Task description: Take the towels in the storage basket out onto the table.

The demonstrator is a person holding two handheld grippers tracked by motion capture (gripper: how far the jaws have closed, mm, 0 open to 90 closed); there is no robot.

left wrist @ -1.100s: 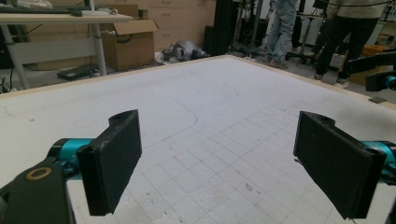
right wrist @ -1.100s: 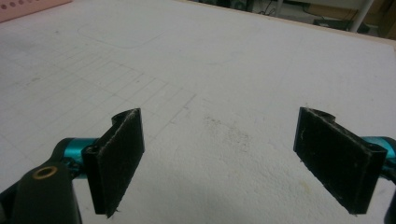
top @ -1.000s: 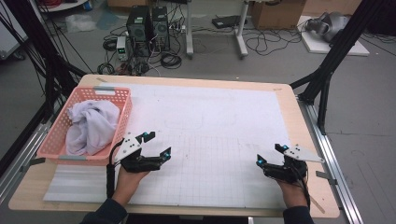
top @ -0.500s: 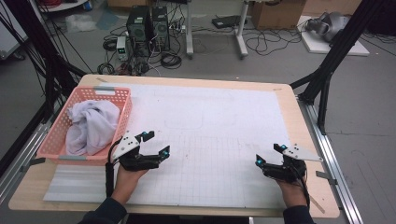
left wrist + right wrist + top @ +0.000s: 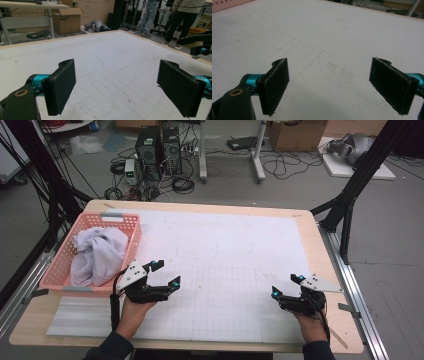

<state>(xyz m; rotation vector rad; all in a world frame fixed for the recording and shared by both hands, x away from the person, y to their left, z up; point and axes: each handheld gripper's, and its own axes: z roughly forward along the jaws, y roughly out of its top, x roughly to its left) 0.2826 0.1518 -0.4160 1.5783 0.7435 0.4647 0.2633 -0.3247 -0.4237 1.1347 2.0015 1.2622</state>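
My left gripper (image 5: 166,273) hovers low over the white gridded mat (image 5: 225,245), just right of the pink basket (image 5: 107,217). Its jaws stand wide open with nothing between them, as the left gripper view (image 5: 117,87) confirms. My right gripper (image 5: 285,285) is near the mat's front right corner, also open and empty (image 5: 337,85). A crumpled white cloth (image 5: 97,255) lies in the basket. The right gripper (image 5: 200,47) also appears far off at the right edge of the left gripper view.
The mat covers most of a wooden table (image 5: 330,250). A corner of the pink basket (image 5: 227,5) shows at the top left of the right gripper view. People (image 5: 180,17) stand beyond the table. Computers and cables (image 5: 160,150) sit on the floor behind.
The left gripper has drifted slightly to the left. The right gripper has barely moved. Both stay open.
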